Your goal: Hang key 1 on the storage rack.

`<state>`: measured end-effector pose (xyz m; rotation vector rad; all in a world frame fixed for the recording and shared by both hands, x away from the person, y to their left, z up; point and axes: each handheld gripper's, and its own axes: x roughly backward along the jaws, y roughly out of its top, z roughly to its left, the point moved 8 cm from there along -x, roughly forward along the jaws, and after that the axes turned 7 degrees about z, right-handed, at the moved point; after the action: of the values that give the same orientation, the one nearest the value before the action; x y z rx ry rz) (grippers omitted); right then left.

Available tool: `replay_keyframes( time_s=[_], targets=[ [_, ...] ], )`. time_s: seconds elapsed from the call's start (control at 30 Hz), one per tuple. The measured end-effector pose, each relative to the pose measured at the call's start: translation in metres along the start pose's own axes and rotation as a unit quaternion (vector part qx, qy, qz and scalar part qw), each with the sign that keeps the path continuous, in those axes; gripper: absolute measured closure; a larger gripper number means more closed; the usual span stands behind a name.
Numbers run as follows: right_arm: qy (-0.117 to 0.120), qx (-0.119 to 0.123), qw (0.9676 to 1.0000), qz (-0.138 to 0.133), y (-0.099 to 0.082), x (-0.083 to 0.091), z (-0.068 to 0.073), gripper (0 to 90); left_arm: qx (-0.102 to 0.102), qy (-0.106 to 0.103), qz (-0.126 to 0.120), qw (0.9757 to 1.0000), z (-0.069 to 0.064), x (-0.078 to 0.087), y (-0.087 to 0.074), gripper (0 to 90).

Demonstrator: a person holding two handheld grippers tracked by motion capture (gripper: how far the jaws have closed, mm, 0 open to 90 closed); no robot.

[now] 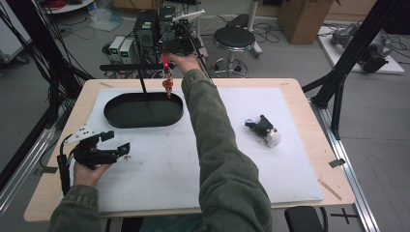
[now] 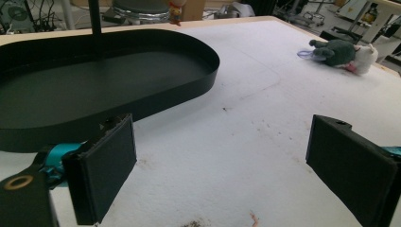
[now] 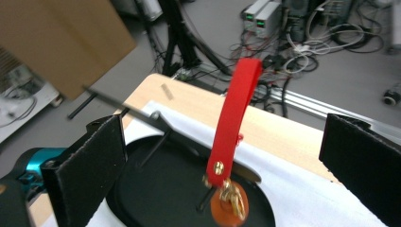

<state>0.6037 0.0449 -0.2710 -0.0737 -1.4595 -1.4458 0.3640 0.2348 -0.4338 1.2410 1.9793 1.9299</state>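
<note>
High view: right gripper (image 1: 167,60) raised past the table's far edge, red strap (image 1: 165,63) and orange charm (image 1: 168,84) dangling over the black tray (image 1: 116,118); left gripper (image 1: 110,143) low near the tray, jaws spread; plush toy (image 1: 263,130) off right. Left gripper view: jaws wide, nothing between; tray wall (image 2: 198,80) ahead. Right gripper view: jaws released, strap (image 3: 236,118) hanging free between them, thin rod (image 3: 127,111) crossing behind.

Red strap (image 3: 235,120) with orange charm (image 3: 222,210), black tray (image 1: 143,110).
</note>
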Motion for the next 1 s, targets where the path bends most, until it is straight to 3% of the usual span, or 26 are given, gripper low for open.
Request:
replay_keyframes(
  time_s=[0.03,0.23,0.5,0.73,1.0],
  targets=[
    [0.000,0.017,0.9998,0.006,-0.004,0.004,-0.002,0.7,0.002,0.000,-0.001,1.0000,0.000,0.000,0.000,9.5],
    [0.007,0.036,0.9993,0.007,-0.015,0.017,-0.007,0.8,0.005,-0.002,0.001,1.0000,-0.001,-0.001,0.000,9.5],
    [0.006,0.082,0.9966,-0.004,-0.042,0.039,-0.011,0.8,-0.003,0.000,0.010,0.9999,-0.002,-0.003,-0.002,9.5],
    [0.004,0.101,0.9949,0.002,-0.058,0.049,-0.014,0.8,-0.001,0.000,0.012,0.9999,-0.002,-0.004,-0.002,9.5],
    [0.017,0.102,0.9946,0.006,-0.076,0.054,-0.016,0.8,-0.001,0.002,0.012,0.9999,-0.001,-0.003,-0.002,9.5]
  ],
)
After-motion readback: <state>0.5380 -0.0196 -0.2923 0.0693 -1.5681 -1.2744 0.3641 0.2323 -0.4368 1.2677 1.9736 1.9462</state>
